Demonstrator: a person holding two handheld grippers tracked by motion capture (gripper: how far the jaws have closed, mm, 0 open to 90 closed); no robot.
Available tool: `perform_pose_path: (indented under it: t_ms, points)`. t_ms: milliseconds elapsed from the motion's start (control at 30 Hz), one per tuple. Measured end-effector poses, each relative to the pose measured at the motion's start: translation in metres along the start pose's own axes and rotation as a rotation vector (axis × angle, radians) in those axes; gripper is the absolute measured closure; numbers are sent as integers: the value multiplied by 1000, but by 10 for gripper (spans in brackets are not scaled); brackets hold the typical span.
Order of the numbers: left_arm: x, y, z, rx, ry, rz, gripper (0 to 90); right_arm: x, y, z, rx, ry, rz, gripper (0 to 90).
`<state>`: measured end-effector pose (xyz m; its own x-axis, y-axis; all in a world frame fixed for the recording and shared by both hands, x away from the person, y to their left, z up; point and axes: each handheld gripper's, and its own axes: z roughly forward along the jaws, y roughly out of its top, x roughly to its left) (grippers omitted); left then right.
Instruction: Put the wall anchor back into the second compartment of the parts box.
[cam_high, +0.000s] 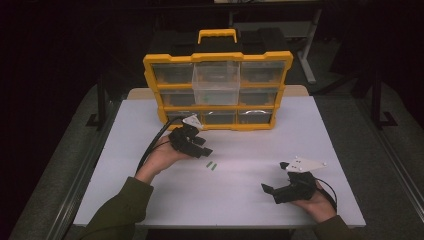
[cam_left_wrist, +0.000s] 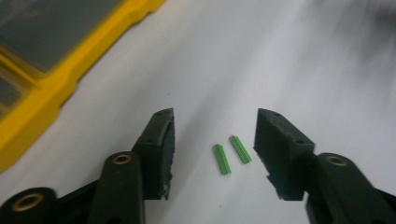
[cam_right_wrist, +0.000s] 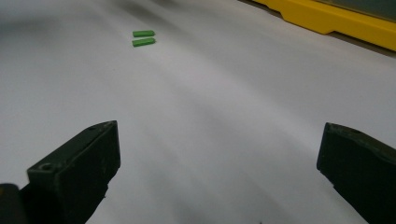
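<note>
Overhead, a white table (cam_high: 240, 200) filled the middle of the high view, with dim grey floor on both sides and dark metal table legs in the upper right of the frame. At the far edge of the table stood a yellow drawer cabinet (cam_high: 218, 90) with a yellow handle on top and clear drawers; its middle drawer (cam_high: 216, 82) was pulled out toward the person. Two small green pegs (cam_high: 211, 165) lay flat on the bare surface near the centre of that frame, side by side and close together, whether touching could not be told, their long axes parallel and running from lower left to upper right. In the left gripper view the pegs (cam_left_wrist: 232, 154) lay between the two black jaws, leaning up and to the left. In the right gripper view the pegs (cam_right_wrist: 143, 38) sat in the upper left, one above the other, lying almost level across the frame. The left gripper (cam_high: 201, 145) hung left of centre in the high view, just beside the pegs, its jaws spread apart on either side of them. The right gripper (cam_high: 269, 192) rested at the lower right, well apart from the pegs, its jaws wide apart and holding nothing.
</note>
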<state>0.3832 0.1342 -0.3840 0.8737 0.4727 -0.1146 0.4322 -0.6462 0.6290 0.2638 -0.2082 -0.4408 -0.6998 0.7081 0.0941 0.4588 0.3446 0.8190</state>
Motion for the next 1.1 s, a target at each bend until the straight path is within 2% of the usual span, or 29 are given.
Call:
perform_pose_path:
  t_ms: [100,133,200,233,300,333,400,500,533,633,733,767,1100]
  points:
    - [-1,-2,7,33,-1,17,537,0,0,0,0,0,1,0]
    - [-3,-2,10,28,-2,10,552,0,0,0,0,0,1,0]
    - [-3,-3,13,53,6,21,580,0,0,0,1,-1,1,0]
    - [-5,-4,16,49,10,11,596,0,0,0,1,-1,1,0]
    - [-4,-5,19,88,12,47,615,0,0,0,2,0,2,0]
    - [-5,-6,22,80,14,32,624,0,0,0,1,0,0,0]
    - [-4,-9,26,95,18,45,643,0,0,0,2,-1,2,0]
    - [-5,-12,31,103,11,31,667,0,0,0,3,-1,5,0]
    - [-4,-13,32,111,13,43,671,0,-1,0,4,-1,4,0]
    - [-6,-16,36,119,10,20,695,0,-1,0,4,-1,2,0]
    - [-6,-17,37,134,13,18,725,0,-1,0,3,-1,0,0]
    - [-7,-18,39,121,15,1,731,0,-1,0,3,0,0,0]
    - [-8,-21,44,143,21,27,794,0,-1,0,4,0,-4,0]
